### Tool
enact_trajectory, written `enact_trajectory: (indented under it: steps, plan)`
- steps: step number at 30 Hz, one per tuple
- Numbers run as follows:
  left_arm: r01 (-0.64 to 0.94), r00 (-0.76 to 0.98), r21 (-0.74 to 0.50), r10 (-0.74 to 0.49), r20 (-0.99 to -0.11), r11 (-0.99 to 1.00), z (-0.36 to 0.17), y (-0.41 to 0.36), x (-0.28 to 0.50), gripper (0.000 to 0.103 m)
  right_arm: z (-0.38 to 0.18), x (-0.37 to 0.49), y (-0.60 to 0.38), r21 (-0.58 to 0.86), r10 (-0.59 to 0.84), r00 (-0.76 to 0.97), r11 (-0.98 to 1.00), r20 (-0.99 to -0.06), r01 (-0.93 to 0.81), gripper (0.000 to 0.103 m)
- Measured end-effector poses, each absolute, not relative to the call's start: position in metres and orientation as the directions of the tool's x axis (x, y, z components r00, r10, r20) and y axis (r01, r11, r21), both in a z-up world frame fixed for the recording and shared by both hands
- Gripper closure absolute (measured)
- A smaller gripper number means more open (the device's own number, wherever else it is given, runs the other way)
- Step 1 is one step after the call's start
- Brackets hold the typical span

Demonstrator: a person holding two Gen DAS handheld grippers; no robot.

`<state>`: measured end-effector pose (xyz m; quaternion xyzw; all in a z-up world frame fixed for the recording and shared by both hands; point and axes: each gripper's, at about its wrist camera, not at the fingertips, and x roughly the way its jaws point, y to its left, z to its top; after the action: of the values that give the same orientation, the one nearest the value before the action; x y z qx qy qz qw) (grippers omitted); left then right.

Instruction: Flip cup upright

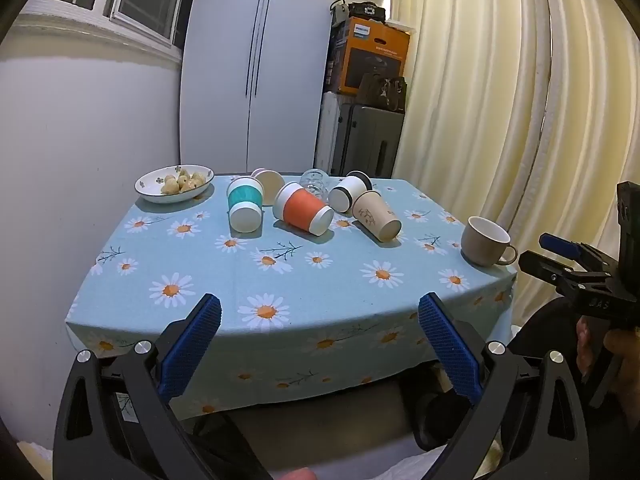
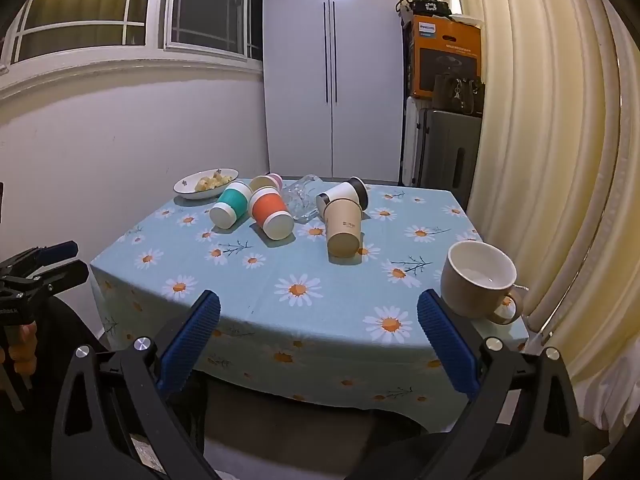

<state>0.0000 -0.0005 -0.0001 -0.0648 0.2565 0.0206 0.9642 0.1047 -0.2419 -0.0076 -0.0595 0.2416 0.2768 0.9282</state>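
Beige paper cup point(image 2: 343, 227) lies on its side mid-counter point(image 2: 256, 300), base pointing toward the near edge, ahead and left of the spread, empty right tongs point(image 2: 318, 316), nearer them than the likewise spread left tongs point(image 1: 320, 316).

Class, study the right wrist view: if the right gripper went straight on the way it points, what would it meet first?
Probably the near edge of the daisy tablecloth. The open right gripper aims there; the beige paper cup lies farther back. Depth is uncertain.
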Motion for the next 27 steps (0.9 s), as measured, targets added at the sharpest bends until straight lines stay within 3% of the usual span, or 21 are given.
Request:
enact_trajectory:
  steps: [27]
  plan:
    - [-0.067, 0.864, -0.108, 0.004, -0.503, 0.992, 0.001, -0.003, -0.001, 0.007, -0.014, 0.104, -0.235, -0.004, 0.487, 0.716, 0.826, -0.501, -0.564, 0.005]
